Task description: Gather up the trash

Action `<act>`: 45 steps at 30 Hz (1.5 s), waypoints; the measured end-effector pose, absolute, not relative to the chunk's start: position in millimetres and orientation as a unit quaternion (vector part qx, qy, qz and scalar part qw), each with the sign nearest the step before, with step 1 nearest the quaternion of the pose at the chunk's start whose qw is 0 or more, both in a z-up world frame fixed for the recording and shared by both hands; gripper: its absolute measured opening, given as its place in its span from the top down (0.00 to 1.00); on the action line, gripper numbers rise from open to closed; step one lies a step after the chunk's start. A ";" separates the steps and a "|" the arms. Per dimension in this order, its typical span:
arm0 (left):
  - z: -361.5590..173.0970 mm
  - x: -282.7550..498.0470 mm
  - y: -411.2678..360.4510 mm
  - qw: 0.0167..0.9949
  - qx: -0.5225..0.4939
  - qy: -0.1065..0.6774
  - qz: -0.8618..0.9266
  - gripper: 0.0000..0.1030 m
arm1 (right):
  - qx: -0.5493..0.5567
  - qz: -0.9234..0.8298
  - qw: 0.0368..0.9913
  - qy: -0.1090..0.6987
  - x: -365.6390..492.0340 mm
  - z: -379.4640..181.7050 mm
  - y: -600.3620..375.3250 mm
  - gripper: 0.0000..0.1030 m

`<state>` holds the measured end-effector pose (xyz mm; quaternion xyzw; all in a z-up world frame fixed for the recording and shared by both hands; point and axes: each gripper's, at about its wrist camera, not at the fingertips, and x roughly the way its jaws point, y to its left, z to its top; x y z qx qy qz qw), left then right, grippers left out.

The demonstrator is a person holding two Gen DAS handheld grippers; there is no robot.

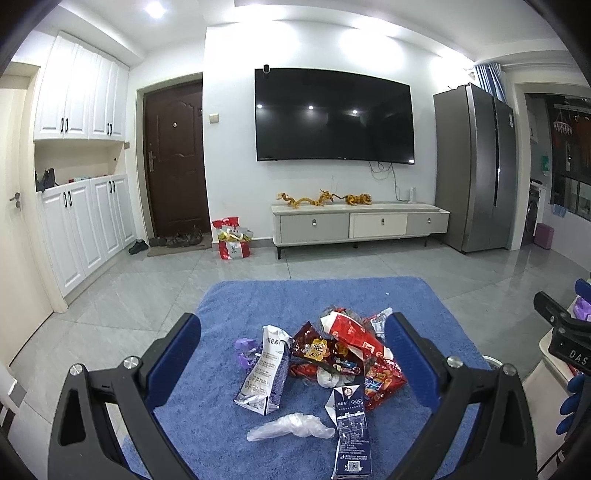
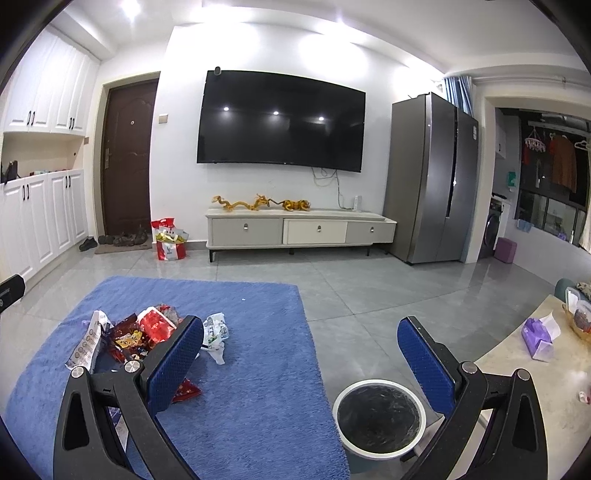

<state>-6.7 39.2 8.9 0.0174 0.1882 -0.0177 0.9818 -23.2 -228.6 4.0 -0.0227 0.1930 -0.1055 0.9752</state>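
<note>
Left wrist view: my left gripper hangs over the trash heaped on the rug, jaws wide, empty; right gripper likewise; wrappers look light, crinkly; I'd pinch an edge.

Recessed ceiling lights flood a living room with bright, even white light in both wrist views, blowing out the ceiling and upper wall. Three lamps reflect as glare spots on the dark television screen; the grey floor tiles carry a soft sheen. Shadows are faint. Fisheye distortion bows walls and cabinets toward black vignetted corners. The balcony at far right is dim.
</note>
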 end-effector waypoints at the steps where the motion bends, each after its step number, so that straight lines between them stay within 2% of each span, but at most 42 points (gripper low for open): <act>1: 7.1 -4.9 40.2 0.981 0.016 0.193 -0.019 0.02 | -0.023 -0.104 0.975 0.193 -22.9 3.5 -227.9 0.00; 21: -15.7 21.9 64.7 0.973 -0.004 0.229 -0.039 0.02 | -0.043 -0.103 0.967 0.229 -4.4 -7.8 -213.8 0.00; 27: -30.7 32.2 99.3 0.969 -0.012 0.243 -0.046 0.02 | -0.032 -0.054 0.965 0.257 3.1 -16.3 -202.9 0.00; 33: -66.1 39.8 118.0 0.951 0.029 0.281 -0.127 0.04 | -0.004 0.042 0.950 0.308 14.7 -33.1 -182.6 0.01; 36: -89.0 41.6 114.6 0.933 0.056 0.307 -0.180 0.04 | 0.013 0.096 0.934 0.343 23.8 -47.3 -166.1 0.07; 37: -96.3 43.2 112.2 0.927 0.063 0.315 -0.193 0.08 | 0.021 0.113 0.927 0.358 28.1 -53.0 -159.8 0.11; 40: -113.4 46.7 104.5 0.908 0.066 0.340 -0.237 0.27 | 0.042 0.153 0.906 0.392 38.0 -68.7 -142.7 0.23; 41: -118.3 49.5 102.8 0.900 0.062 0.348 -0.255 0.30 | 0.049 0.165 0.898 0.404 41.8 -73.4 -137.5 0.26; 45: -129.0 55.6 96.9 0.886 0.064 0.352 -0.295 0.30 | 0.067 0.196 0.871 0.445 57.1 -92.9 -115.3 0.35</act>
